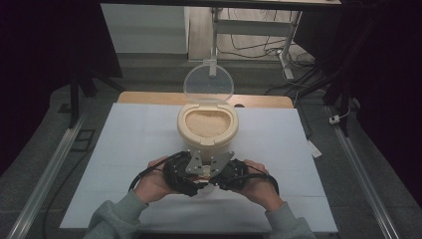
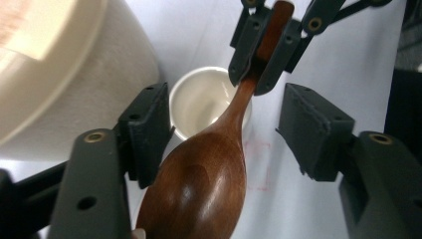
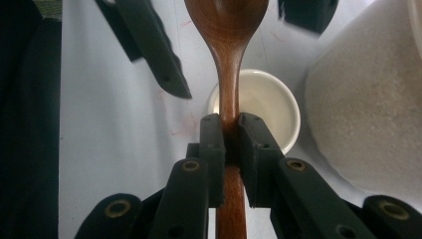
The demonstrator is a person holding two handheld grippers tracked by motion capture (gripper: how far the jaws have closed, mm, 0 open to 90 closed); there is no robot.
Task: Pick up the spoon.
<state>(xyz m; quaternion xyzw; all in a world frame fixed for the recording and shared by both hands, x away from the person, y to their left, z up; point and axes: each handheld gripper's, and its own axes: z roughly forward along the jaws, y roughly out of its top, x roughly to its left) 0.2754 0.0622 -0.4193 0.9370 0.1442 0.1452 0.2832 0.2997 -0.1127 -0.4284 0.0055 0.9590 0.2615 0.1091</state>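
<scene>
A brown wooden spoon [image 2: 204, 184] hangs over a small white cup [image 2: 199, 99] that stands on the white table beside a cream rice container [image 1: 207, 132]. My right gripper [image 3: 230, 144] is shut on the spoon's handle [image 3: 230, 89], with the cup [image 3: 268, 107] below. My left gripper [image 2: 231, 132] is open, its jaws standing either side of the spoon's bowl, the left jaw close against it. The right gripper [image 2: 268, 45] faces it from the far end of the spoon. In the high view both grippers [image 1: 206, 172] meet just in front of the container.
The container holds rice [image 1: 206, 123], and its clear round lid [image 1: 208, 82] stands open at the back. A white sheet [image 1: 124, 149] covers the table, with a wooden edge [image 1: 149, 97] behind. Cables and a metal stand [image 1: 286, 55] lie on the floor beyond.
</scene>
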